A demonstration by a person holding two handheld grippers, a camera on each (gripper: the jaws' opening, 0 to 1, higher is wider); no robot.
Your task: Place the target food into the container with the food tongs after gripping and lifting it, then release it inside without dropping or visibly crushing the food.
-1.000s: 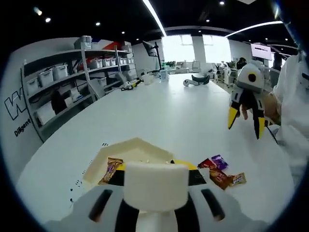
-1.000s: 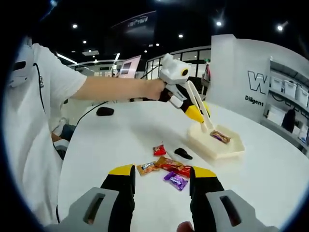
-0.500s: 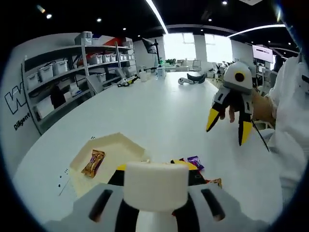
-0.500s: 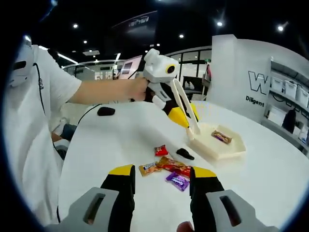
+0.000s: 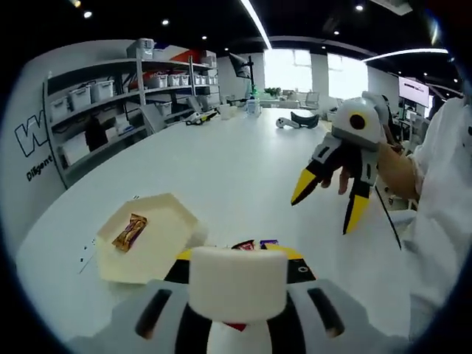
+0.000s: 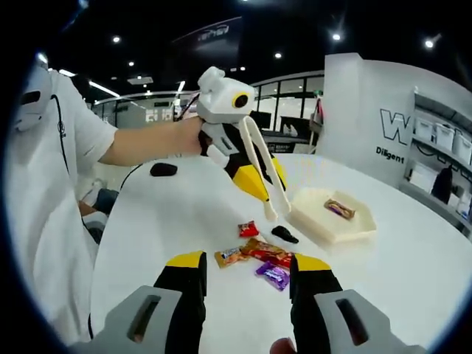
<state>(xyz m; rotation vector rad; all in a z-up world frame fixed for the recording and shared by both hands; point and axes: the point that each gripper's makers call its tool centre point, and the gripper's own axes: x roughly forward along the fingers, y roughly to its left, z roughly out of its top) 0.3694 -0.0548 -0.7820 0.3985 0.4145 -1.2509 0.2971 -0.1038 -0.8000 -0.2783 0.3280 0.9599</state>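
Since the earlier frame, the left gripper (image 6: 267,198) with its white food tongs (image 6: 262,173) has drawn back from the cream container (image 6: 328,221) and now hangs in the air above the loose wrapped candies (image 6: 258,254), the tong tips close together and empty. One brown-and-gold wrapped candy bar (image 5: 129,231) lies inside the container (image 5: 158,251), toward one side. On the white table (image 6: 184,214) the other sweets are a red one, an orange one, a long brown-red one and a purple one, beside a small black object (image 6: 284,236). The right gripper (image 5: 324,199) is held above the table with its yellow-tipped jaws spread and nothing between them.
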